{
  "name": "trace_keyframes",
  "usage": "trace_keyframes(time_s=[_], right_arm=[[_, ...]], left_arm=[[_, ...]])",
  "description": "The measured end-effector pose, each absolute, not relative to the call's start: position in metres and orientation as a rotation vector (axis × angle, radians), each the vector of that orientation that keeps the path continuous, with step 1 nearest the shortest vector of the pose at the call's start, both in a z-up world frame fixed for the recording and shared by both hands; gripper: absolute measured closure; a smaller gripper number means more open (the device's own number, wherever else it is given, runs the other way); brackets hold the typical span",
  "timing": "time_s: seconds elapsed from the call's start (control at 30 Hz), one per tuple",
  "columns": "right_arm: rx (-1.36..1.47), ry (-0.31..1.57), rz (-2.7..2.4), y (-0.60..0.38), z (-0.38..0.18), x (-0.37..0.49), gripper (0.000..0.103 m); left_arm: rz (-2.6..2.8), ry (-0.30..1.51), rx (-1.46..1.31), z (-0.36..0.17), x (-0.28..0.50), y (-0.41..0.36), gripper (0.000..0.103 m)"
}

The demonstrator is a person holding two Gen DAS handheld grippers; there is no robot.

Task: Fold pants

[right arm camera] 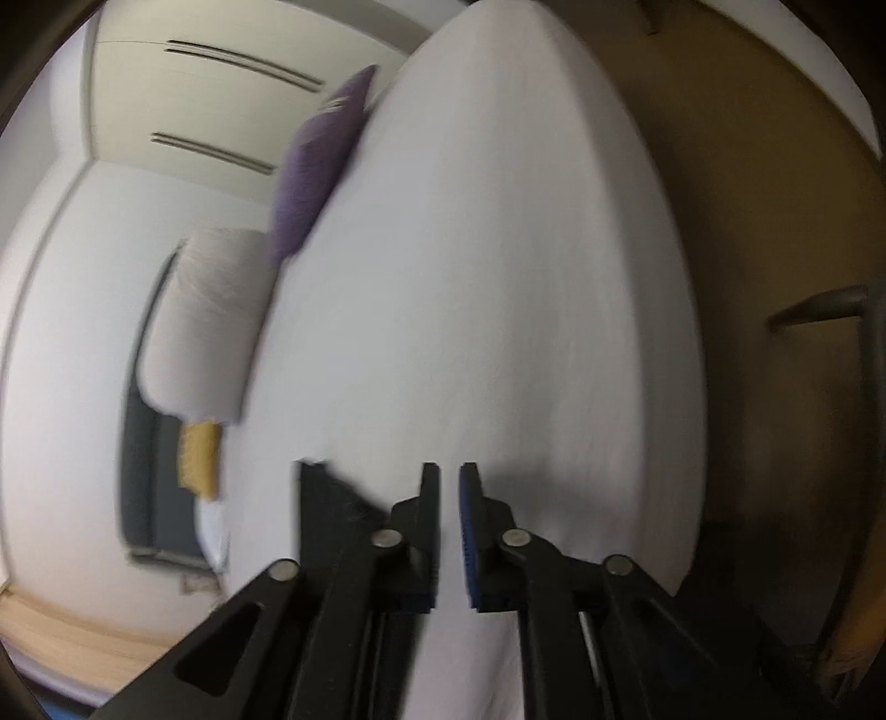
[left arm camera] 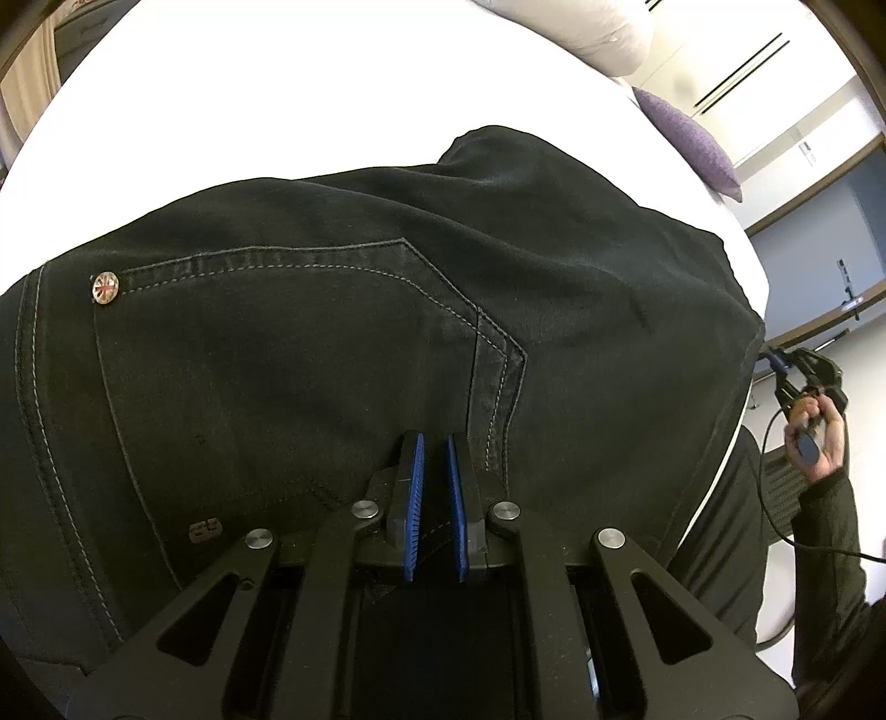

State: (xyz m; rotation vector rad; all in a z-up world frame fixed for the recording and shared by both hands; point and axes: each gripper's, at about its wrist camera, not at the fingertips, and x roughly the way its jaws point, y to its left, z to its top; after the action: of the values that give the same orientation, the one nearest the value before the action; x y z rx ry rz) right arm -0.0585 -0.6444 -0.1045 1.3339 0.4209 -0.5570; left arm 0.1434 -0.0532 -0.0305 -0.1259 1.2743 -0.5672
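Note:
Black jeans (left arm camera: 343,332) lie bunched on a white bed (left arm camera: 249,94), back pocket and a metal rivet (left arm camera: 105,288) facing up. My left gripper (left arm camera: 436,443) hovers just over the seat seam, its blue pads a narrow gap apart with nothing between them. My right gripper (right arm camera: 449,471) is seen in the left wrist view (left arm camera: 778,365) off the bed's right edge, held in a hand. In its own blurred view its jaws stand slightly apart and empty over the white sheet (right arm camera: 498,277), with a dark corner of the jeans (right arm camera: 326,487) to the left.
A purple cushion (left arm camera: 686,138) and a white pillow (left arm camera: 581,33) lie at the bed's head; both show in the right wrist view (right arm camera: 315,171). A dark chair (right arm camera: 853,343) stands beside the bed. A cable (left arm camera: 775,487) hangs from the right gripper.

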Motion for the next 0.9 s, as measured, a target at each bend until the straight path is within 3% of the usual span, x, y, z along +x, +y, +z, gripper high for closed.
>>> trace_keyframes(time_s=[0.07, 0.13, 0.4, 0.9], right_arm=[[1.300, 0.438, -0.437, -0.629, -0.085, -0.055, 0.052], [1.288, 0.463, -0.273, -0.599, -0.068, -0.048, 0.040], [1.205, 0.718, 0.022, -0.471, -0.059, -0.008, 0.040], [1.297, 0.864, 0.029, -0.430, -0.093, 0.014, 0.044]], left_arm=[[-0.568, 1.269, -0.131, -0.031, 0.143, -0.051, 0.094], [-0.569, 1.265, -0.136, -0.032, 0.143, -0.049, 0.094], [-0.574, 1.254, -0.157, -0.034, 0.139, -0.043, 0.094], [-0.589, 1.247, -0.188, -0.033, 0.140, -0.034, 0.094]])
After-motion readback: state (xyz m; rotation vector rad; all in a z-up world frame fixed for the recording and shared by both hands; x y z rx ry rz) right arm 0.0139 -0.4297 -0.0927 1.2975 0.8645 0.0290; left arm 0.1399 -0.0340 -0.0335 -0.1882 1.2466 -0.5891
